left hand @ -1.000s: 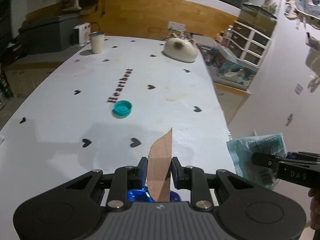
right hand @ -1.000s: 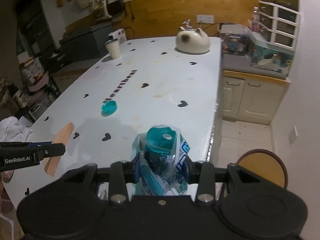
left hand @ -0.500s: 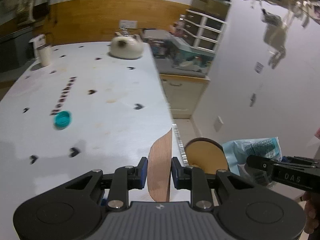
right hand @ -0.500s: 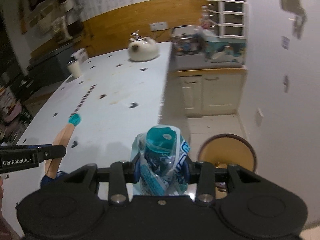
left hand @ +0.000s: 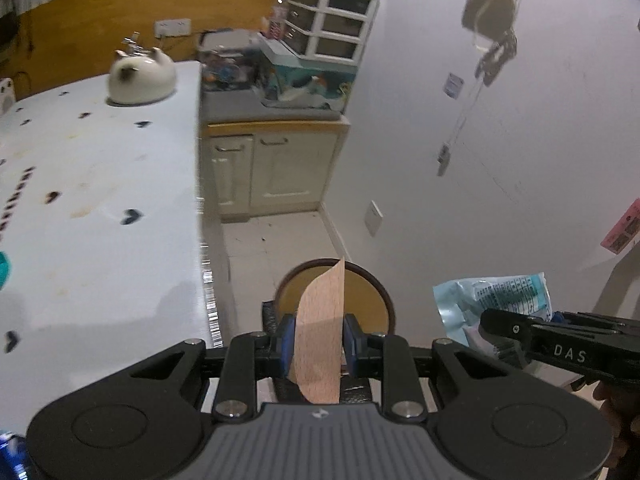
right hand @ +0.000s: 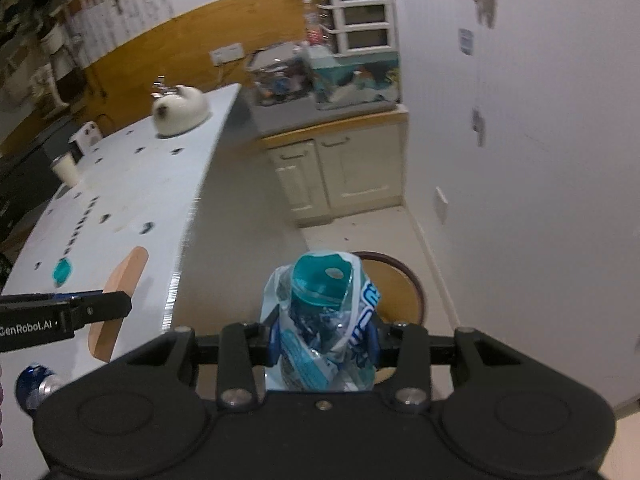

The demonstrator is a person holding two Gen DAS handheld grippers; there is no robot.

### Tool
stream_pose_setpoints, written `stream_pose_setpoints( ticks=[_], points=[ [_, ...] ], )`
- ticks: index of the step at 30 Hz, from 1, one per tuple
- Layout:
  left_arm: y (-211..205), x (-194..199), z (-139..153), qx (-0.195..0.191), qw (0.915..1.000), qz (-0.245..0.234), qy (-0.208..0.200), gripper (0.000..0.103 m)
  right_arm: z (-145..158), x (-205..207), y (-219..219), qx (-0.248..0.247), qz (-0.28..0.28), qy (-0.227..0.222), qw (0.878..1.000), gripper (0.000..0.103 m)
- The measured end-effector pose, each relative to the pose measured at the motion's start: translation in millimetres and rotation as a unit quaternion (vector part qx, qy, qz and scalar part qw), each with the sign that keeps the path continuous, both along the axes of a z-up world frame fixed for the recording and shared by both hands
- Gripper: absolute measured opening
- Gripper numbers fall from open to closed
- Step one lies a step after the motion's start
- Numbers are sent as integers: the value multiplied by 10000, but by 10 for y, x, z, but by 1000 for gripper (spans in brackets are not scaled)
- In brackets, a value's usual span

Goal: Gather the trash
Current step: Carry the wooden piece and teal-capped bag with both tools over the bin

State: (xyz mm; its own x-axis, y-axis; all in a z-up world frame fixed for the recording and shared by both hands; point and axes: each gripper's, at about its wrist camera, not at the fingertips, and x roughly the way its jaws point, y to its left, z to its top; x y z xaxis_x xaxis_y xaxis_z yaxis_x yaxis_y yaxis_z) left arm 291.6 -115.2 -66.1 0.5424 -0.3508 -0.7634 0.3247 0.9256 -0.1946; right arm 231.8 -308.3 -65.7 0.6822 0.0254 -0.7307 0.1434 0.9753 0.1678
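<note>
Left tongs [left hand: 316,346]: we grip a wooden stick [left hand: 322,336].
Right tongs [right hand: 324,342]: we clamp a plastic wrapper [right hand: 320,320].

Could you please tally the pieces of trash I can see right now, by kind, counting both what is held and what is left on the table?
Flat wooden stick, held in the left hand-held gripper: 1
Crumpled plastic wrapper, held in the right hand-held gripper: 1
Teal bottle cap, lying on the table: 1
Total: 3
</note>
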Motion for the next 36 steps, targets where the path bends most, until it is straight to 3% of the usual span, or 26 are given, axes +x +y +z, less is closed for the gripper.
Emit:
stream_pose_setpoints(
  ticks=[11, 17, 25, 36],
  points=[
    [-674, 529, -429, 249, 9983, 68, 516, 26, -397, 498, -810, 134, -68, 427, 9990, 40],
    [-876, 849, -822, 472, 9939, 196, 973, 26, -737, 813, -1089, 273, -15, 726, 9970, 40],
    [-1075, 1349, -1528, 615, 9845, 227, 1628, 26, -1250, 1155, -1329, 273, 34, 1284, 9913, 40],
    [-1293, 2031, -2341, 757, 9745, 55, 2112, 27, -1871, 1747, -1275, 304, 152, 1807, 9829, 40]
  ],
)
